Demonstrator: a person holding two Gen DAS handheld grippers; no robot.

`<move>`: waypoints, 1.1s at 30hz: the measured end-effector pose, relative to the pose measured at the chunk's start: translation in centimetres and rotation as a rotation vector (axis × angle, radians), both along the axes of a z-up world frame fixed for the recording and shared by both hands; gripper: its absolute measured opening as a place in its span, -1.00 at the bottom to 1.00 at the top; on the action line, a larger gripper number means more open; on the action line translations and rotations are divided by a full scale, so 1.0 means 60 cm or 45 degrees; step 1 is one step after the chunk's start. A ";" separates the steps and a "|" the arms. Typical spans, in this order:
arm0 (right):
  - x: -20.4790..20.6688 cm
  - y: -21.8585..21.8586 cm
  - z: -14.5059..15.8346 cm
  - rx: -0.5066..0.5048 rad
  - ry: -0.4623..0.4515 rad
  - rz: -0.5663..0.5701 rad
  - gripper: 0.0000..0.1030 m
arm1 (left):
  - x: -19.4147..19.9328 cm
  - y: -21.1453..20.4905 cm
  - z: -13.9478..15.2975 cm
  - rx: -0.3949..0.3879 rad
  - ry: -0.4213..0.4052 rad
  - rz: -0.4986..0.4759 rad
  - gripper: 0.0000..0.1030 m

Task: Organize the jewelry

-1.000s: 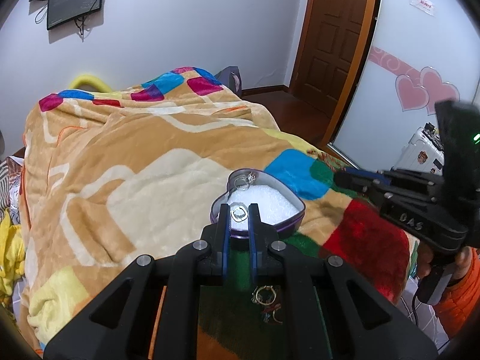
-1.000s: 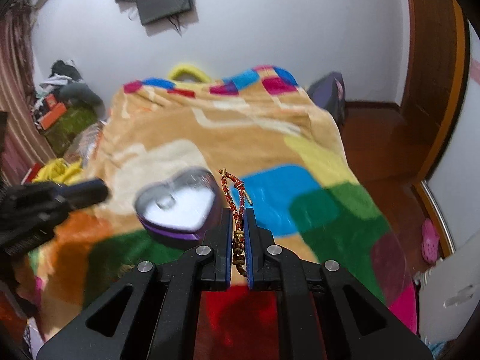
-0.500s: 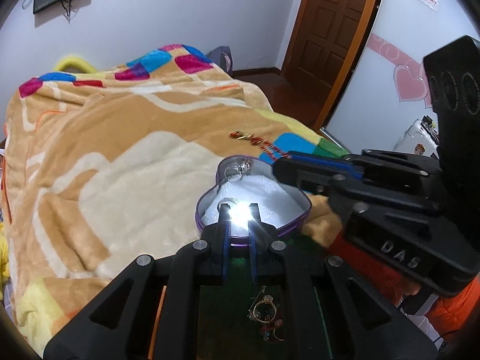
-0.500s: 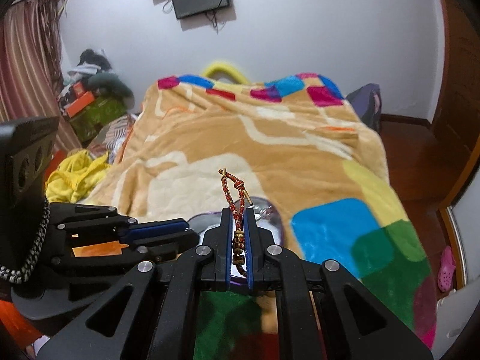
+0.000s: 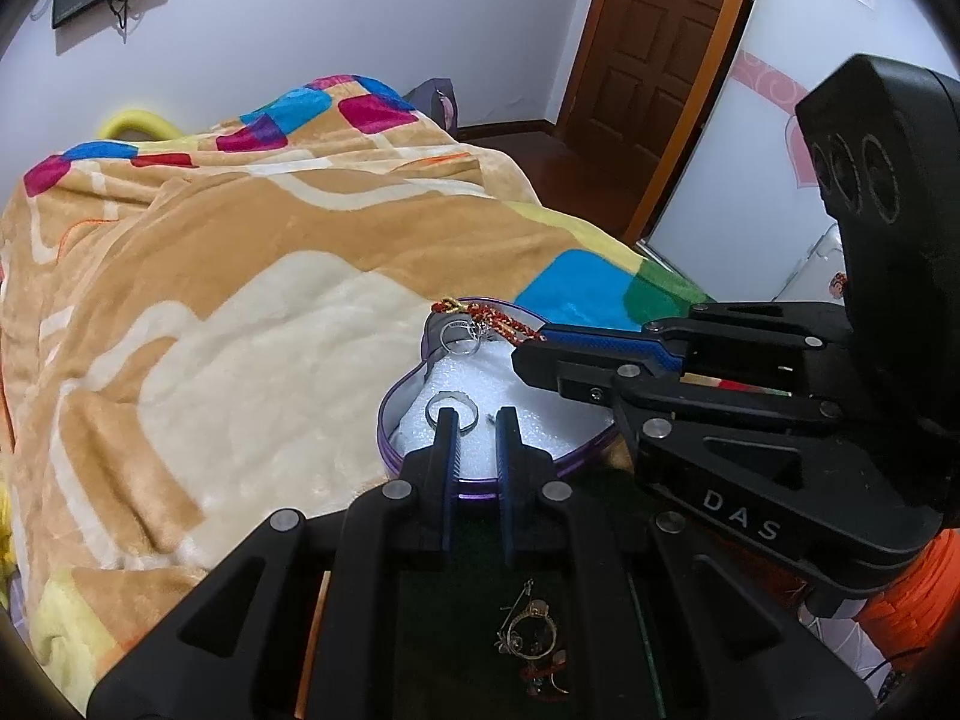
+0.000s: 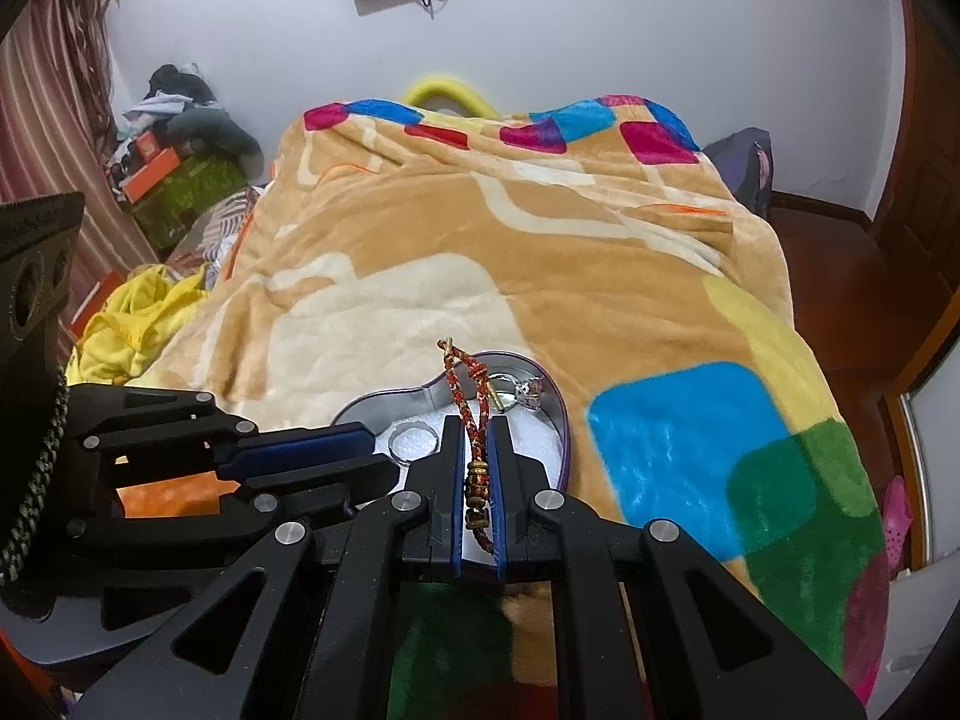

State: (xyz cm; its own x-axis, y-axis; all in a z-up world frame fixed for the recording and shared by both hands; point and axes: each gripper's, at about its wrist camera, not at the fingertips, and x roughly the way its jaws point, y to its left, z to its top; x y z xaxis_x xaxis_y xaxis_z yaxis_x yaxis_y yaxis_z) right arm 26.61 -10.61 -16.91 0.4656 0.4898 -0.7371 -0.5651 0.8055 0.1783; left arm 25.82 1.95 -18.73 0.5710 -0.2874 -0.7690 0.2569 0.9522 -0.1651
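Two rings already lie on the white foam of the heart-shaped purple tin on the bed. Your right tongs pinch the red-and-gold braided bracelet above its 12 o'clock lobe, poised for dropping; your left tongs stand spread at 6 o'clock beside the plain silver ring.

White walls, wooden door, blanketed bed

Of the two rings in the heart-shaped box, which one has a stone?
The far ring, in the box's back lobe beside the red cord bracelet, carries a stone. The near ring is plain.
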 end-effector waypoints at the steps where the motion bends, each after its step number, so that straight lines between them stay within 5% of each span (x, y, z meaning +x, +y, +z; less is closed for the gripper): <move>1: 0.002 0.000 0.000 0.000 0.008 0.004 -0.87 | 0.001 -0.001 0.000 0.001 0.002 0.000 -0.81; 11: -0.009 -0.008 0.014 0.004 0.013 0.001 -0.73 | -0.014 0.010 0.015 0.007 -0.005 0.036 -0.74; 19: -0.044 -0.019 0.049 0.018 -0.062 -0.029 -0.61 | -0.048 0.024 0.057 0.039 -0.072 0.081 -0.42; 24: -0.078 -0.032 0.075 0.039 -0.133 -0.055 -0.22 | -0.075 0.029 0.079 0.047 -0.109 0.103 -0.25; 33: -0.126 -0.038 0.078 0.030 -0.165 -0.056 -0.21 | -0.131 0.038 0.093 0.084 -0.133 0.135 -0.16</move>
State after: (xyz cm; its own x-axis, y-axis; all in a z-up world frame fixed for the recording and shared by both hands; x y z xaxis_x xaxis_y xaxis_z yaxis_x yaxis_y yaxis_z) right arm 19.04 -12.88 -12.23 0.5773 0.4834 -0.6581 -0.5489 0.8264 0.1255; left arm 17.93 4.21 -13.16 0.6732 -0.1725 -0.7191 0.1672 0.9827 -0.0793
